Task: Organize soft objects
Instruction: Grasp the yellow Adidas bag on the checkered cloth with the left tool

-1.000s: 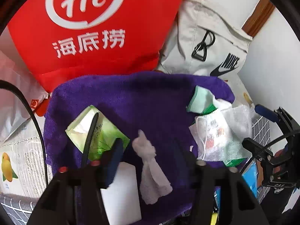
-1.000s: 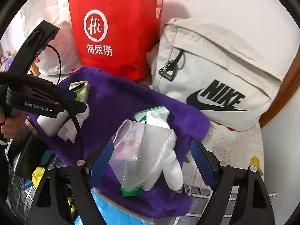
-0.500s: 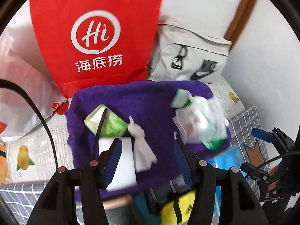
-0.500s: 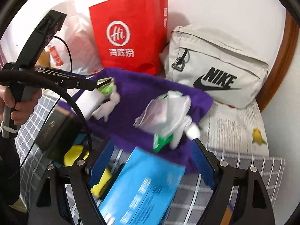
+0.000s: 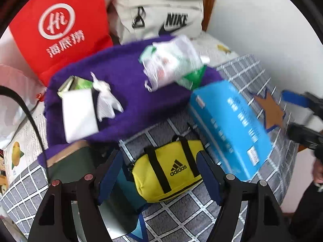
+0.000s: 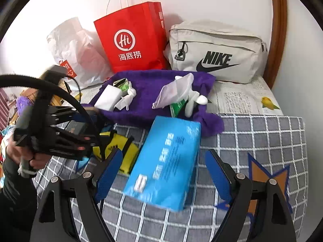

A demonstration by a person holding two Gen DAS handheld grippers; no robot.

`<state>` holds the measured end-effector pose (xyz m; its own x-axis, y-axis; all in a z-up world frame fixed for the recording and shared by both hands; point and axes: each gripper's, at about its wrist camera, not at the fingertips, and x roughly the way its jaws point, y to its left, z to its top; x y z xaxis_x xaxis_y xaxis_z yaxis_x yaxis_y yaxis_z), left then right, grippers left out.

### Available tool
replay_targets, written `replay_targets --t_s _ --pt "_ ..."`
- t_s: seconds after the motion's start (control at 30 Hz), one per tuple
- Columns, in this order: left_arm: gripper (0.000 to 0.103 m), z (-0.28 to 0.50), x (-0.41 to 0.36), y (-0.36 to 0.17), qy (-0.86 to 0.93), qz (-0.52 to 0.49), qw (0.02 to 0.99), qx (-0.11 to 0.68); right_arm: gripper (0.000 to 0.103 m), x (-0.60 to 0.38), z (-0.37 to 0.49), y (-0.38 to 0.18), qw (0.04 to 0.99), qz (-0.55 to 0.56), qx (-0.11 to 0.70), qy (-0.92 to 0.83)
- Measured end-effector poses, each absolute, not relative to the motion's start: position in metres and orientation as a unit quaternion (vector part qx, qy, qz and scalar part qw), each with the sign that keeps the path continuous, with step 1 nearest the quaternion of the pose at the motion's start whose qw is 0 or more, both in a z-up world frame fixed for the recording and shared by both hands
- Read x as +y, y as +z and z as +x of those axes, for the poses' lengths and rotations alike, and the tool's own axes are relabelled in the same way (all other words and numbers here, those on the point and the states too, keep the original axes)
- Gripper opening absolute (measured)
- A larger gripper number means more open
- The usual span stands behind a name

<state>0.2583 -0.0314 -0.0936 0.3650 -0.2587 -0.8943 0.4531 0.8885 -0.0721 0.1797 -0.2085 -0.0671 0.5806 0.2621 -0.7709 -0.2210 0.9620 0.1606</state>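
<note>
Lying on the purple fleece towel point(image 6: 145, 92): white foam block point(image 6: 107, 98) at left, mesh pouch point(image 6: 173, 92) at right. Left gripper point(image 5: 159, 173), jaws just opening, empty, frames the yellow zip bag point(image 5: 167, 173). Right gripper point(image 6: 161, 169) gapes empty over the blue tissue pack point(image 6: 167, 161).

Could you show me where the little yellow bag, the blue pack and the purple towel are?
yellow bag point(image 5: 167, 173): left wrist view, its front by the logo.
blue pack point(image 6: 165, 161): right wrist view, middle of its top face.
purple towel point(image 6: 149, 88): right wrist view, bare middle.
</note>
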Motion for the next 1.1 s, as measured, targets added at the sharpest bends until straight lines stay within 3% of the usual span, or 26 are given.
replay_targets --t_s 0.33,0.57,0.8,0.9,0.97,1.1 --pt "0.073 0.267 -0.061 -0.138 -0.228 0.158 0.775 0.567 0.083 -0.228 0.144 -0.077 0.887 0.036 0.442 0.128" --pt "0.041 0.261 -0.063 -0.138 -0.222 0.170 0.775 0.567 0.083 -0.232 0.137 -0.084 0.886 0.047 0.444 0.128" --pt "0.041 0.226 -0.054 -0.128 -0.241 0.180 0.764 0.571 0.084 -0.231 0.134 -0.089 0.884 0.052 0.445 0.137" --pt "0.048 0.204 -0.056 -0.125 -0.246 0.194 0.762 0.567 0.083 -0.232 0.135 -0.091 0.882 0.057 0.445 0.141" --pt "0.073 0.195 -0.058 -0.123 -0.254 0.197 0.761 0.564 0.083 -0.233 0.136 -0.093 0.881 0.061 0.446 0.142" --pt "0.077 0.191 -0.063 -0.118 -0.249 0.210 0.781 0.533 0.084 -0.231 0.137 -0.096 0.878 0.063 0.452 0.144"
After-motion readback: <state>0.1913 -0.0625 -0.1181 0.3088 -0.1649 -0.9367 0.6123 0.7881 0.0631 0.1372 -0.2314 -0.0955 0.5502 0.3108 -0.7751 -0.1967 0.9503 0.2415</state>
